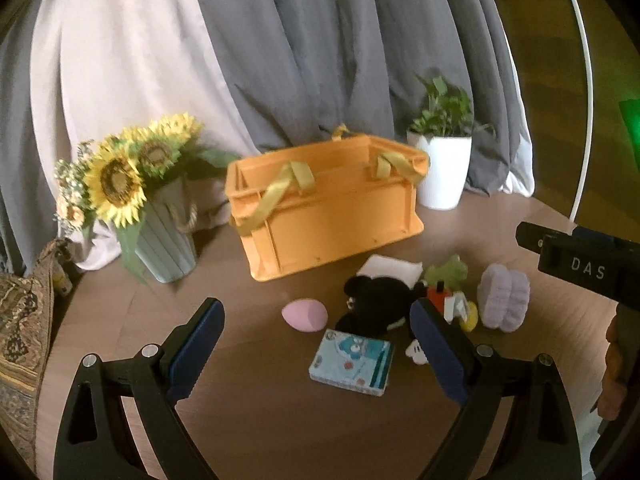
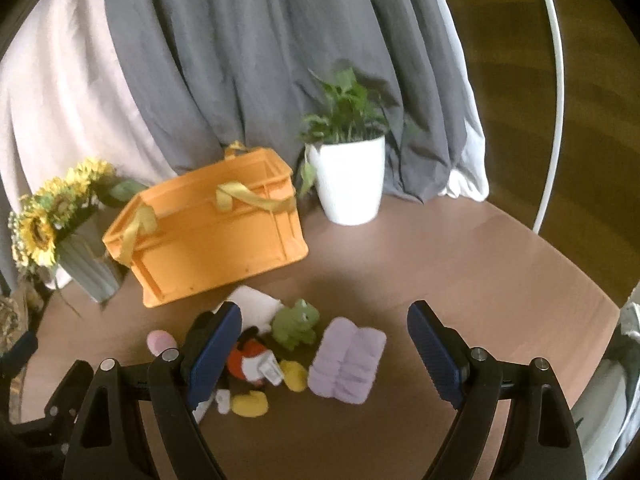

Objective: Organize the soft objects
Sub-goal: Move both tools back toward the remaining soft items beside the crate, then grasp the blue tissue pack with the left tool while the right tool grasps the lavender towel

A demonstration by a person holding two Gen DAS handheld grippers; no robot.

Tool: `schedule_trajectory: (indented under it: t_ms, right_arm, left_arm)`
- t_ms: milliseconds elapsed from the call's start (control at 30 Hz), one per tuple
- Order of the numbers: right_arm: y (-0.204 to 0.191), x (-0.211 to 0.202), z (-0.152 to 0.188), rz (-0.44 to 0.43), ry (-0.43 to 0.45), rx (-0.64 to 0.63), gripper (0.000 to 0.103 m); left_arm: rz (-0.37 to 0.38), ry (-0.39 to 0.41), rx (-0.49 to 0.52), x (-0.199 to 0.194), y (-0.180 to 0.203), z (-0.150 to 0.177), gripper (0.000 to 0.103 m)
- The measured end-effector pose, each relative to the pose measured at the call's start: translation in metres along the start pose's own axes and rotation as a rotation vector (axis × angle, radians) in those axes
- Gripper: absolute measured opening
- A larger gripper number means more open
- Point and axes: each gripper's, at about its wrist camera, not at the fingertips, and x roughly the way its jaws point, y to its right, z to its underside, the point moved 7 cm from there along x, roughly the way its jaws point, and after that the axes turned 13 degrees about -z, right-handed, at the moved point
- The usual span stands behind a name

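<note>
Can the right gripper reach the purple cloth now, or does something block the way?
Probably yes. The right gripper has its jaws open with the purple cloth between them, nothing lying on it; only a yellow toy part lies beside it.

My round brown table (image 2: 440,264) backs onto grey curtains (image 2: 248,60) with a pale drape (image 1: 120,80) at left (daylight behind it, perhaps); dark wooden floor (image 2: 600,100) lies beyond.

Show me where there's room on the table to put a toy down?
Bare tabletop lies right of the lilac pad and in front of the white pot. It's crowded between the pink egg and that pad, below the orange crate.
</note>
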Motion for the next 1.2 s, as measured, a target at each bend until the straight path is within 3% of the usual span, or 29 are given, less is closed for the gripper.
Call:
schedule_trajectory:
  t_ms: [600,1067,1200]
  right_arm:
    - [0.025,0.053,0.04,0.05,-0.137,0.06,0.086]
    - [0.03,0.078,0.048,0.066,-0.177,0.047,0.085]
    - [0.033,0.082,0.049,0.072,-0.186,0.048,0.08]
  left_arm:
    - [0.072,-0.154,0.081,0.061,0.031,0.051,0.095]
    - [0.11,-0.197,0.112,0.091,0.046,0.067,0.095]
    - [0.127,-0.216,0.122,0.097,0.051,0.069,0.092]
